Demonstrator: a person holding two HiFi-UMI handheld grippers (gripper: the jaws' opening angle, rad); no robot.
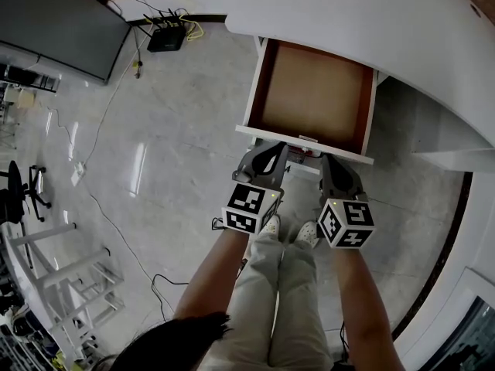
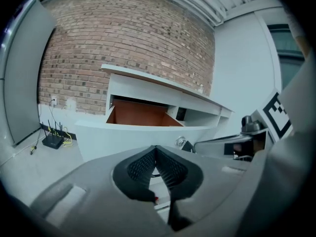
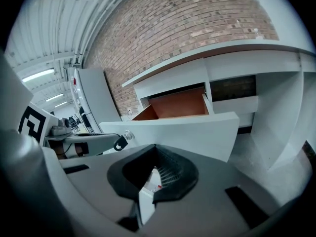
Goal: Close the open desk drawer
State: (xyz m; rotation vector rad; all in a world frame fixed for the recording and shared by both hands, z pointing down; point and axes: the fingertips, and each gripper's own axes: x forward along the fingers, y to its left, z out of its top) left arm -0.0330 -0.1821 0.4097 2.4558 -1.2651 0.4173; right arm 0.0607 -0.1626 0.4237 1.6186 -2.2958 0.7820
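Observation:
The white desk (image 1: 371, 22) has one drawer (image 1: 313, 91) pulled far out, brown inside and holding nothing I can see. Its white front panel (image 1: 305, 143) faces me, with a small lock (image 2: 181, 142) at mid width. My left gripper (image 1: 271, 150) is shut, its tips just short of the panel's left half. Side by side with it, my right gripper (image 1: 335, 161) is shut too, close to the panel's right half. In the left gripper view the panel (image 2: 138, 135) fills the space above the closed tips (image 2: 156, 149). The right gripper view shows the same panel (image 3: 192, 130) beyond its jaws (image 3: 155, 149).
A brick wall (image 2: 123, 38) runs behind the desk. On the floor at the left lie a black router (image 1: 166, 35) and cables, beside a dark panel (image 1: 54, 22). An office chair (image 1: 15, 192) and a metal rack (image 1: 69, 277) stand further left. The person's shoes (image 1: 290, 234) are below the drawer.

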